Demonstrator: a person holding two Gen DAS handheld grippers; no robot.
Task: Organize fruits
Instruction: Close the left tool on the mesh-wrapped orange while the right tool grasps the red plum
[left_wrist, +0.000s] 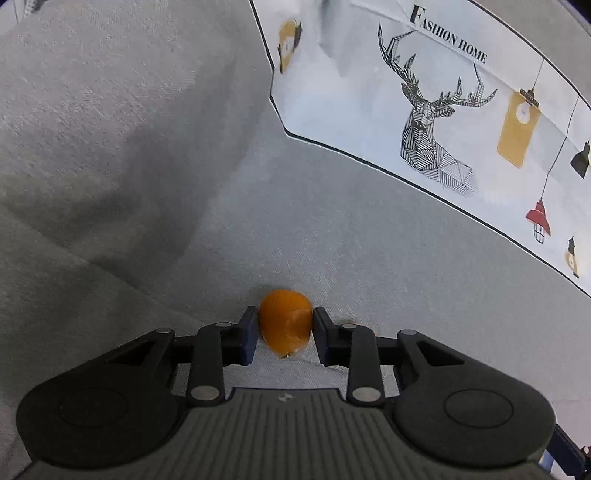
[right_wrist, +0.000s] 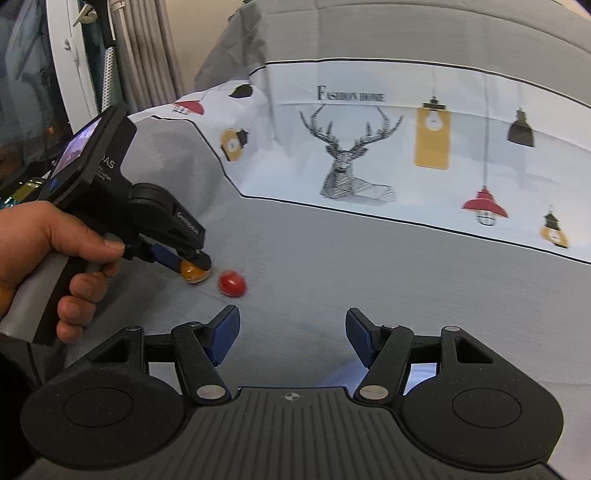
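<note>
The left gripper (left_wrist: 285, 325) points steeply down at the grey bedspread (left_wrist: 369, 258), its two blue pads touching either side of a small orange fruit (left_wrist: 285, 323) that rests on the cloth. In the right wrist view a hand (right_wrist: 44, 251) holds that gripper by its handle, and a red fruit (right_wrist: 232, 283) lies just beside the orange one. The right gripper (right_wrist: 291, 336) hangs above the spread with its jaws well apart and nothing between them. How firmly the left pads squeeze is hard to judge.
</note>
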